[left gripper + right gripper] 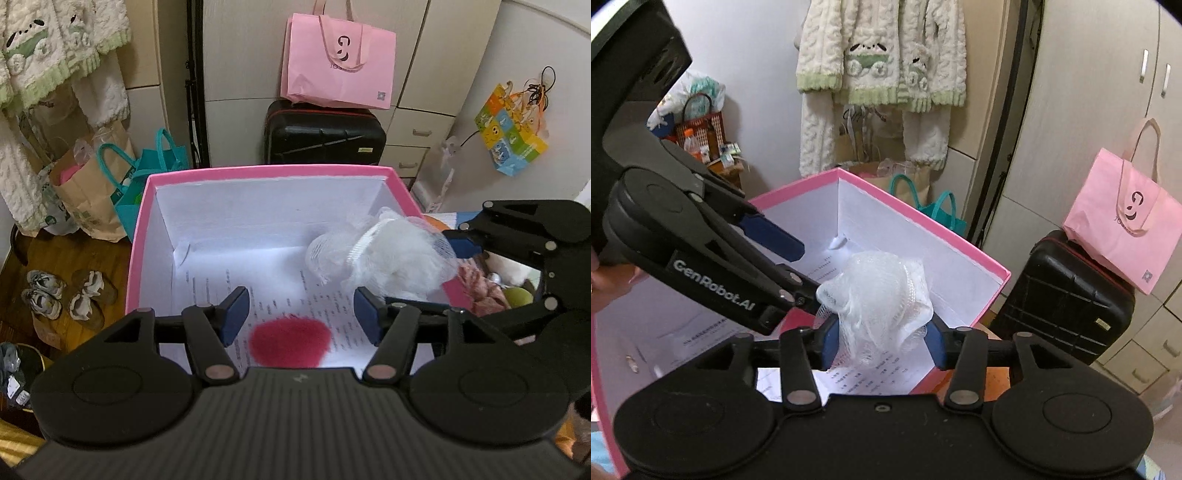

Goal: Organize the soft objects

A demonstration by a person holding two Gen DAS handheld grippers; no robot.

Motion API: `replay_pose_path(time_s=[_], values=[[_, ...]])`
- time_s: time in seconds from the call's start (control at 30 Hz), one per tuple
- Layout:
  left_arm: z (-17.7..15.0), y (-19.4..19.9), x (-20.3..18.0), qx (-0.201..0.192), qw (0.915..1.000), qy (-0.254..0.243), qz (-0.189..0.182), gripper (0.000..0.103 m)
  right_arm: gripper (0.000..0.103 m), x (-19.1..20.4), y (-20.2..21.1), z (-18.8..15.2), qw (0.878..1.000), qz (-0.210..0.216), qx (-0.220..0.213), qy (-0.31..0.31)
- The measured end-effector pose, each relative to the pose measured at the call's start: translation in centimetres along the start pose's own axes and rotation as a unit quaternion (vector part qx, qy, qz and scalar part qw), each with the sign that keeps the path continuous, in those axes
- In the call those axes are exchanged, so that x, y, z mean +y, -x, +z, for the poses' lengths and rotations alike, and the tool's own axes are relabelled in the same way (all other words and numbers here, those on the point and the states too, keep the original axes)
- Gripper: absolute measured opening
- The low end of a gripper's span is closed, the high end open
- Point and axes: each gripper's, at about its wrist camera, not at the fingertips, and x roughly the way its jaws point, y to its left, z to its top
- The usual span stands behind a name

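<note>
A pink box (266,171) with white inner walls and printed paper on its floor stands in front of me. A red fluffy pom-pom (290,343) lies on the box floor, just below my left gripper (301,315), which is open and empty above it. My right gripper (882,341) is shut on a white mesh bath sponge (879,299) and holds it over the right side of the box (960,240). The sponge (384,258) and the right gripper's fingers (463,245) also show in the left wrist view.
A black suitcase (323,134) with a pink paper bag (338,62) on top stands behind the box. Teal and brown bags (110,184) and shoes (62,295) are on the floor at left. More soft things (484,286) lie right of the box.
</note>
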Motion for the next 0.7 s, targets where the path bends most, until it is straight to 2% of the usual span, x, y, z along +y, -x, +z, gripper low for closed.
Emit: replay_pose_path(time_s=[0.17, 0.3, 0.4, 0.57, 0.7], values=[[-0.5, 1.9, -0.3, -0.005, 0.9999, 0.006, 0.008, 0.068, 0.065, -0.2, 1.4, -0.2, 1.0, 0.005, -0.011, -0.026], [-1.1, 3.9, -0.7, -0.018, 0.9996, 0.008, 0.018, 0.075, 0.074, -0.4, 3.3, -0.4, 0.998, 0.029, -0.025, -0.053], [-1.7, 5.7, -1.2, -0.029, 0.9993, 0.004, 0.022, 0.075, 0.074, -0.1, 5.0, -0.9, 0.997, 0.039, -0.033, -0.062], [-3.5, 8.6, -2.5, -0.02, 0.9997, -0.009, -0.005, 0.075, 0.074, 1.4, 9.1, -2.4, 0.996, 0.05, -0.045, -0.059], [-5.4, 11.0, -4.3, -0.023, 0.999, -0.036, -0.009, 0.075, 0.074, 2.6, 12.5, -4.0, 0.996, 0.057, -0.049, -0.054]])
